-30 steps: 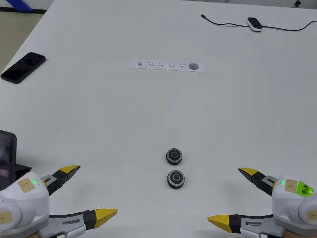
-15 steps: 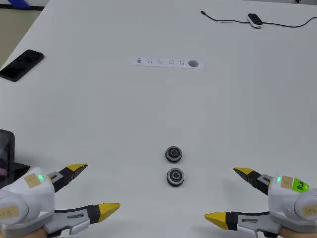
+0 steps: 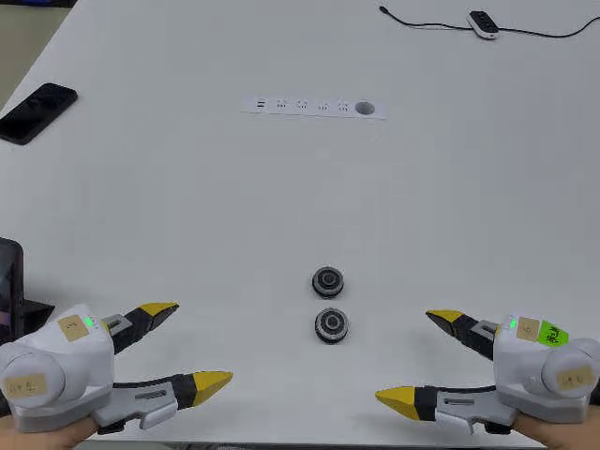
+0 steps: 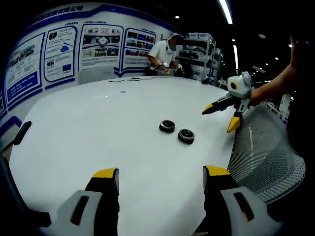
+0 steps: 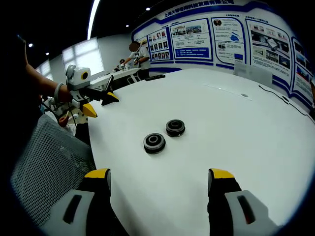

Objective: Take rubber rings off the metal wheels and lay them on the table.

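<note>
Two metal wheels (image 3: 327, 281) lie flat on the white table (image 3: 281, 206), one just at 12 o'clock of the other, each with a dark outer band that is probably its rubber ring (image 3: 319, 325). The left gripper (image 3: 199, 342) and right gripper (image 3: 405, 356) hover empty with jaws spread wide, the nearer wheel (image 3: 331, 324) at about 2 o'clock of the left and 10 o'clock of the right. It would be best to pin that wheel's hub with one gripper and bring the other in low, catching only the ring's edge.
</note>
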Action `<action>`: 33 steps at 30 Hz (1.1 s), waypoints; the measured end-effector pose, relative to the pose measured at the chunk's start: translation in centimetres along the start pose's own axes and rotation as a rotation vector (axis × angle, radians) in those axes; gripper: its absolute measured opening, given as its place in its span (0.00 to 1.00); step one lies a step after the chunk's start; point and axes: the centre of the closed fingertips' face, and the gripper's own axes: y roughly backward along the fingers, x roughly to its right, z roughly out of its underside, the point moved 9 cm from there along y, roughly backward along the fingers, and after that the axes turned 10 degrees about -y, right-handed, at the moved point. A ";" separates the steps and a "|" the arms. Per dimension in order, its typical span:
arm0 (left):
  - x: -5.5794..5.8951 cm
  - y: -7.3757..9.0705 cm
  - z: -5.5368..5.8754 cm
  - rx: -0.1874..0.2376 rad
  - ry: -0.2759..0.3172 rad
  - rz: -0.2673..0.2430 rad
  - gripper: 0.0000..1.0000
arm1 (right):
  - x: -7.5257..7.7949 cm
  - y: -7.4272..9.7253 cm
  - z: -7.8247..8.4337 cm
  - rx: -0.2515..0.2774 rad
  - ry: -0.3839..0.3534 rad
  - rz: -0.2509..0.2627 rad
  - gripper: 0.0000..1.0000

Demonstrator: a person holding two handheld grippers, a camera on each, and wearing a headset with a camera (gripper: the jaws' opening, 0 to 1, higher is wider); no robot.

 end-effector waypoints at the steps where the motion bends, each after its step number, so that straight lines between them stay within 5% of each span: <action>1: 0.0 -0.1 0.0 -0.002 0.000 0.001 0.71 | 0.0 -0.1 0.0 0.000 -0.002 -0.002 0.82; 33: 0.5 -3.5 -1.0 -0.029 -0.024 0.086 0.55 | -1.5 -3.2 -0.9 -0.009 -0.051 -0.088 0.73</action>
